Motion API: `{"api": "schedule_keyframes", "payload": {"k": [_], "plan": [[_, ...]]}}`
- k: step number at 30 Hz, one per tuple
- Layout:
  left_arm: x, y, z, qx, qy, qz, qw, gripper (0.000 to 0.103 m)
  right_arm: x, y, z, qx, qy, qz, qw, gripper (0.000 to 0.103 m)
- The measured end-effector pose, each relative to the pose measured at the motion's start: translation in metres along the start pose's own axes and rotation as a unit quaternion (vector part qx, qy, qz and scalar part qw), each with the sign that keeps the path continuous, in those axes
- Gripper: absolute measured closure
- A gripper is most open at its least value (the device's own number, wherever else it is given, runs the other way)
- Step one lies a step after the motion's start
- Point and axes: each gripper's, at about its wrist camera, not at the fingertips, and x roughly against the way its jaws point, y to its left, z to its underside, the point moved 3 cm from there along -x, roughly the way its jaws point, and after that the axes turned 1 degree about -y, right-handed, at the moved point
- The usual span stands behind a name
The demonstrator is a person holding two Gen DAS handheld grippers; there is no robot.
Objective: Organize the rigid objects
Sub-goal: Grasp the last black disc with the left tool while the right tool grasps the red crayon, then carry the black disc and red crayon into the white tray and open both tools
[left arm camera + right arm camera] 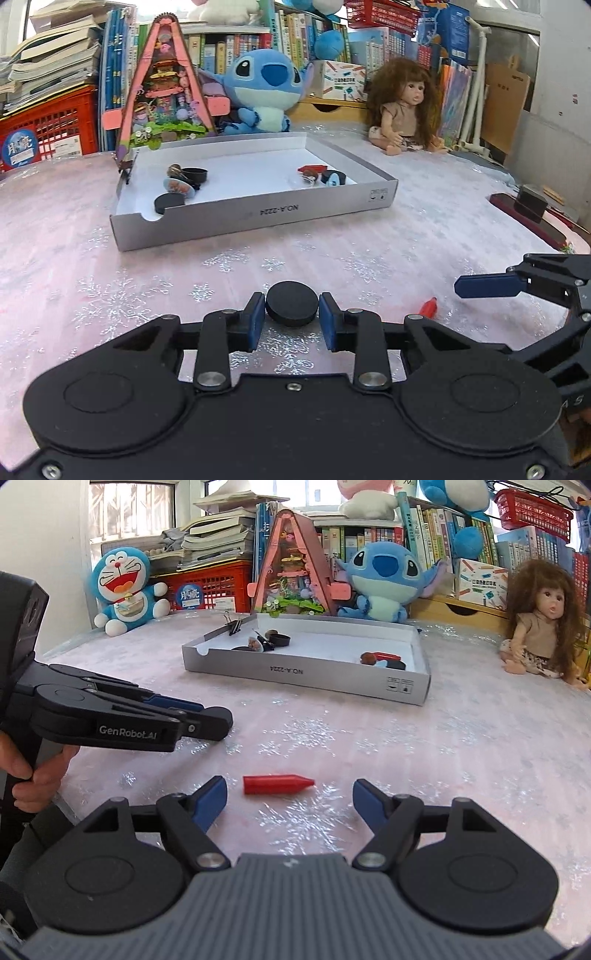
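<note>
Black disc sits on the table, pinched between the left gripper pads. Right gripper gapes wide around a red crayon, short of the tray.

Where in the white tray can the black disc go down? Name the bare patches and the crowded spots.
In the white tray, the bare floor is the middle stretch and the far side toward the back wall, between the two clusters. Crowded: the left end, with black discs and badges, and the right end around the red crayon. The left gripper grips the black disc.
</note>
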Motion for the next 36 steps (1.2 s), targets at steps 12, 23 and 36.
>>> {"api": "schedule_keyframes", "payload": {"k": [12, 23, 36], "plan": [[-0.0004, 0.0026, -0.0019, 0.004, -0.001, -0.013, 0.9999, 0.073, -0.0086, 0.0067, -0.0016, 0.005, -0.001, 0.003, 1.000, 0.047], [-0.0013, 0.0012, -0.0039, 0.009, -0.002, -0.026, 0.9996, 0.073, -0.0087, 0.0066, -0.0032, -0.001, -0.008, 0.010, 1.000, 0.053], [-0.0030, 0.0033, -0.0077, 0.018, -0.005, -0.037, 0.9992, 0.073, -0.0109, 0.0004, -0.0080, -0.015, -0.017, 0.031, 0.999, 0.053]]}}
